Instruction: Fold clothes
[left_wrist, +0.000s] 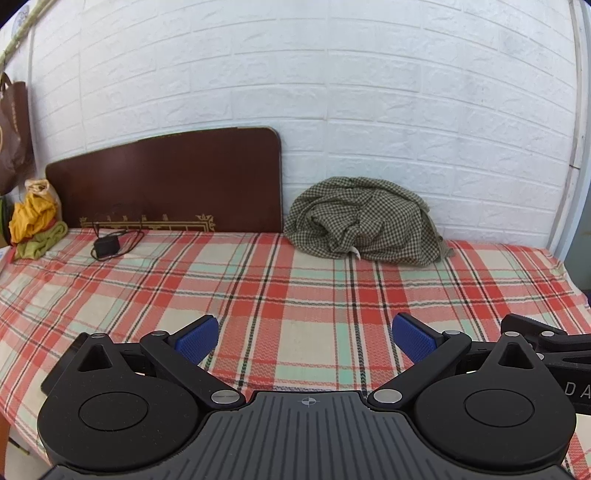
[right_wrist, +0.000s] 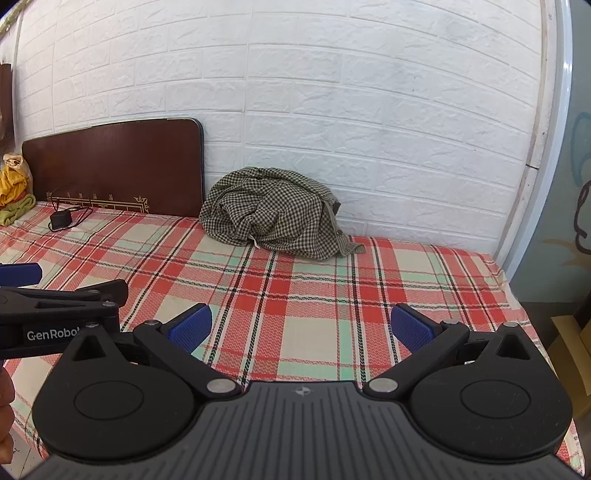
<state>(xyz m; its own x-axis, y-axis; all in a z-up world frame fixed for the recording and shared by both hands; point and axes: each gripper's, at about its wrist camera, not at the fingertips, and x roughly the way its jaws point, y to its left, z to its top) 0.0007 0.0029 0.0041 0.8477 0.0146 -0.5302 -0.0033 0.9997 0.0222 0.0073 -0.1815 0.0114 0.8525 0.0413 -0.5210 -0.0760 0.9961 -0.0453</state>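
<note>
- Crumpled green-and-cream checked cotton shirt lies in a heap at the far edge of the bed, against the white brick-pattern wall, just right of the dark brown board with gold trim that leans on that wall.
- Shirt unfolded; a buttoned placket edge shows on its right side in the right wrist view.
- Bed covered by a red, cream and mint plaid sheet; the stretch between shirt and tongs is bare sheet.
- Left tongs: blue pads spread fully apart, nothing between them, well short of the shirt.
- Right tongs: likewise spread wide, holding nothing, beside the left pair.
- Small black charger with cord at far left on the sheet.
- Yellow and green cloths piled in the far left corner.
</note>
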